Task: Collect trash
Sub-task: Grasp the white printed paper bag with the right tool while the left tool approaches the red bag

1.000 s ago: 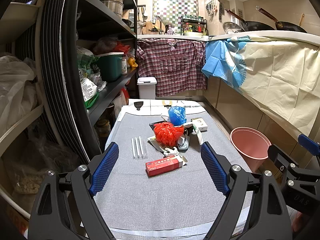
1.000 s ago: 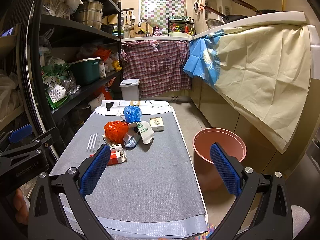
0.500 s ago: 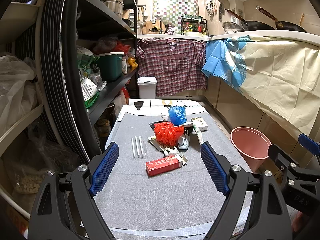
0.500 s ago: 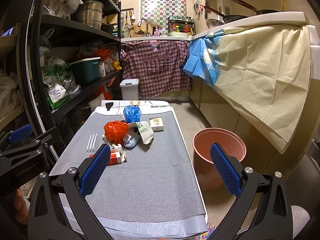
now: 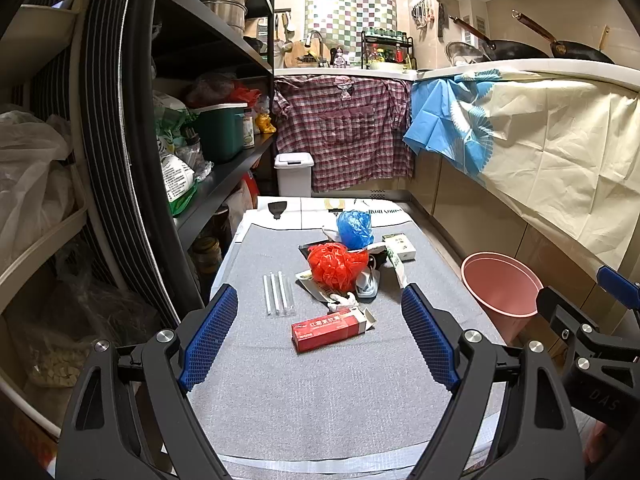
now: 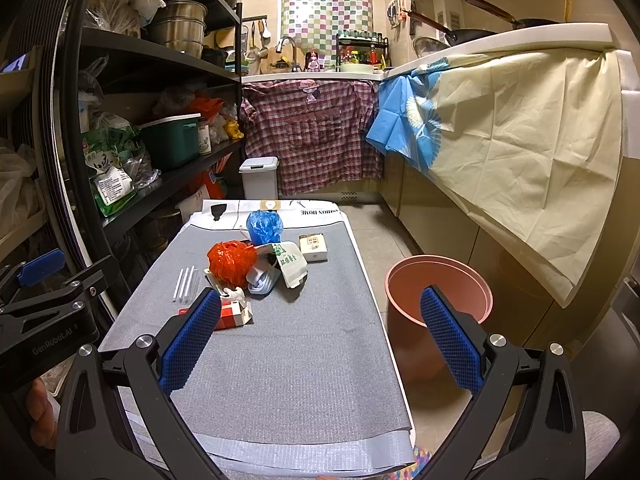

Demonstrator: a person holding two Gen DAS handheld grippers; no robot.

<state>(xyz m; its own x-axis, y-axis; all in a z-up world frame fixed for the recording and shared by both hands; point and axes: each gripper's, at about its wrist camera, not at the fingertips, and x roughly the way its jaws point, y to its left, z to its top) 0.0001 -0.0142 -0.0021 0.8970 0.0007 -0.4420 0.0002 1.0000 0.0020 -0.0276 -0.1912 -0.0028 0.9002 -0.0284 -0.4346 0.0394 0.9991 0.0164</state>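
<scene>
Trash [image 5: 340,276] beyond left hand-held gripper [image 5: 320,336].

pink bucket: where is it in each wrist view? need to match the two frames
Left wrist view: the pink bucket stands on the floor at the right, past the table's right edge, beside the right gripper's body.
Right wrist view: the pink bucket sits right of centre, partly behind the right finger.
Shared landmark: the red crumpled bag on the grey table mat.

Black gripper frames with silver screws carry 2 blue-padded fingers [image 5: 210,336] each.
</scene>
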